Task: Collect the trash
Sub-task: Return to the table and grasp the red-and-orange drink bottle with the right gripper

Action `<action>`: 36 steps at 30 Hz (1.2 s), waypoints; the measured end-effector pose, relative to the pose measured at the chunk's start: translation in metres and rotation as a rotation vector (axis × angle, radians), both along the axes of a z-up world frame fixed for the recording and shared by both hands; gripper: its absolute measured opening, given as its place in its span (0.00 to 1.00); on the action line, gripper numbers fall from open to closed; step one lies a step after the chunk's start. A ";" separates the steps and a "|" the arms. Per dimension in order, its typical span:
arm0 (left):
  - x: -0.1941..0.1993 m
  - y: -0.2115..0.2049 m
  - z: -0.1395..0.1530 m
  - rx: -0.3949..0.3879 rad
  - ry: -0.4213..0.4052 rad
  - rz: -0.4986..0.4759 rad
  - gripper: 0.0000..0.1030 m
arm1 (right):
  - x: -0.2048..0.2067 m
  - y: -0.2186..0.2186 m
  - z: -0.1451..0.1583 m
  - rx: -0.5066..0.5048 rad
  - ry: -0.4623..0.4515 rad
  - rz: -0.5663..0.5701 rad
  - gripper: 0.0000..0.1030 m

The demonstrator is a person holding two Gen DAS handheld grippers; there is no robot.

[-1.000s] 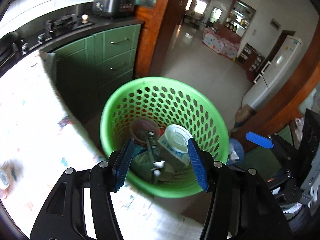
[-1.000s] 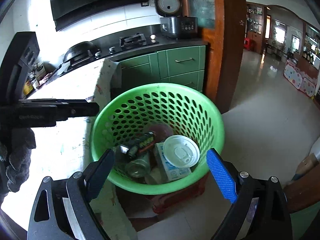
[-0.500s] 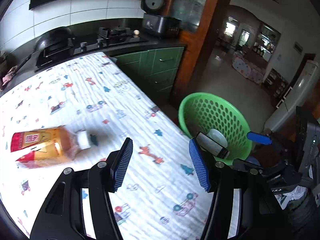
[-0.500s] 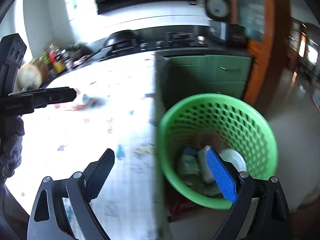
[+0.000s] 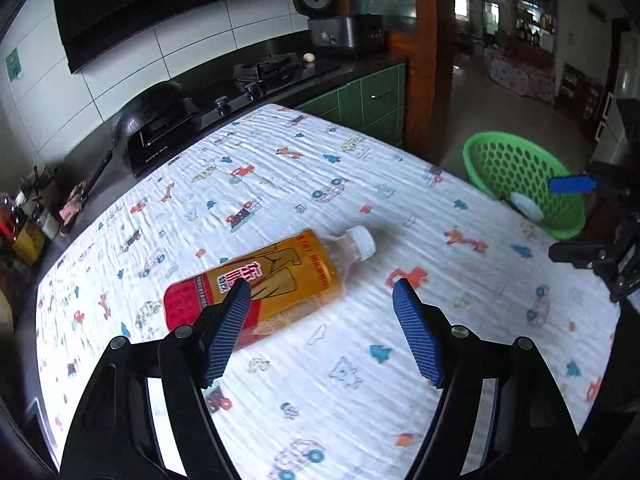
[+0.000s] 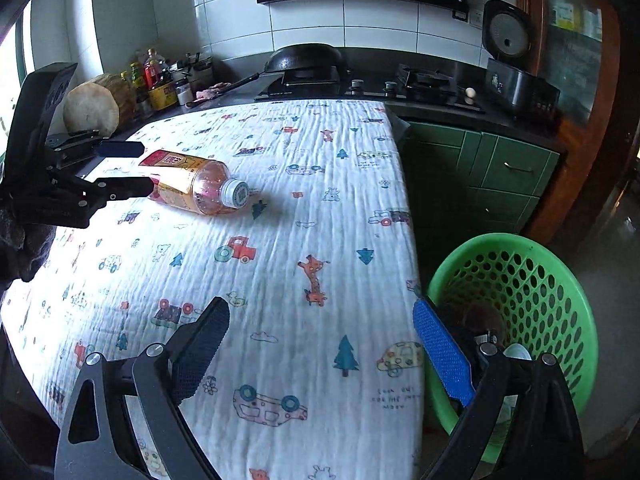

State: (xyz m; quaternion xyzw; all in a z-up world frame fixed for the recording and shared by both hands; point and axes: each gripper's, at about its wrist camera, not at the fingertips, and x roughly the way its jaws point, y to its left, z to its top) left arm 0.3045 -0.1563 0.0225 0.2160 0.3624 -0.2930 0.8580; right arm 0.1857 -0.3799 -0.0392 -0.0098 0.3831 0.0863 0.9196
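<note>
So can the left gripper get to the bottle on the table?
Probably yes. The bottle lies alone on the tablecloth, right ahead of the left gripper. Its jaws are opening with nothing between them, and nothing blocks the way.

Both grippers: black skeletal frames, silver pivot screws, ribbed blue pads on fingers (image 5: 416, 340); dark fuzzy glove (image 6: 20, 240) on left hand

- white tiled wall (image 6: 360, 20) behind a black counter, dark range hood (image 5: 152, 4) up top
- green cabinets (image 6: 500, 168) under the gas hob (image 6: 424, 80)
- wooden doorframe (image 5: 430, 52) opens to a brighter room
- table under a cartoon-print cloth (image 6: 280, 240)
</note>
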 end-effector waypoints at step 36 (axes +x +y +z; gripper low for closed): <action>0.029 0.218 -0.004 -0.114 0.081 0.330 0.77 | 0.172 0.232 -0.008 -0.445 0.042 0.670 0.90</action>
